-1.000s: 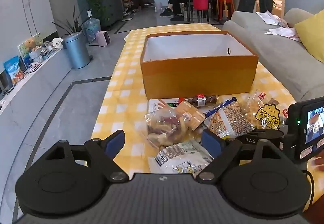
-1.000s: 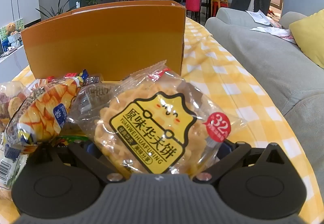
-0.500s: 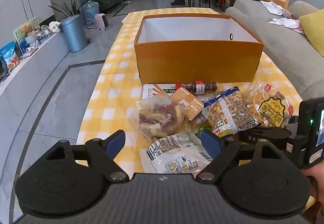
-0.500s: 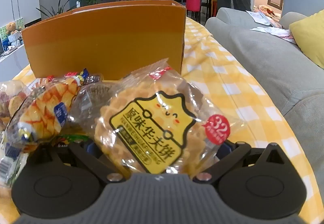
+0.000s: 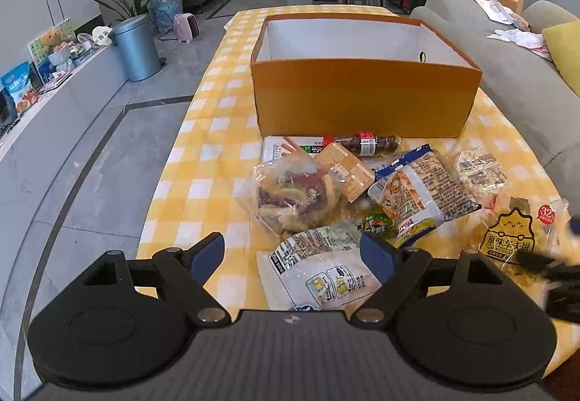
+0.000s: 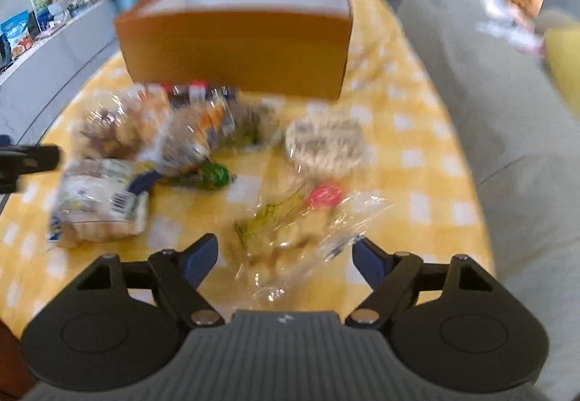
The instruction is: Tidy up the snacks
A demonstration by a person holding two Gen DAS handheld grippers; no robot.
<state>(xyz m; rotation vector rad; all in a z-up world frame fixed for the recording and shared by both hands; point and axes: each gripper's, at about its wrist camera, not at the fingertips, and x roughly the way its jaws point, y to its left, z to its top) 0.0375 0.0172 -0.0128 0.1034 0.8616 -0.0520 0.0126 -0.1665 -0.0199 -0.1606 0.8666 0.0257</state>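
Over to the left gripper [image 5: 291, 252]: angles steeply down at the yellow checked tablecloth [image 5: 203, 154], stands spread wide and released, grips nothing. Hangs above the white packet [image 5: 319, 274], pads clear of it on both sides.

Now the right gripper [image 6: 284, 256]: also tips down, with jaws that have just been narrowing and the yellow waffle packet [image 6: 290, 227] between them. Looks to graze the wrapper at the 3 o'clock pad (too smeared to call a real bite, so cannot tell clenched from loose).

From the left wrist, sharp and clear: catches the waffle packet's label out at 3 o'clock, plus a dark finger of the right gripper across its edge. Shows the orange box [image 5: 362, 96] at 12 o'clock, white inside, nothing in it.

From the right wrist, all blur: adds the grey sofa [image 6: 489, 92] at 2 o'clock and puts the round cracker packet [image 6: 322, 140] just beyond the waffles.
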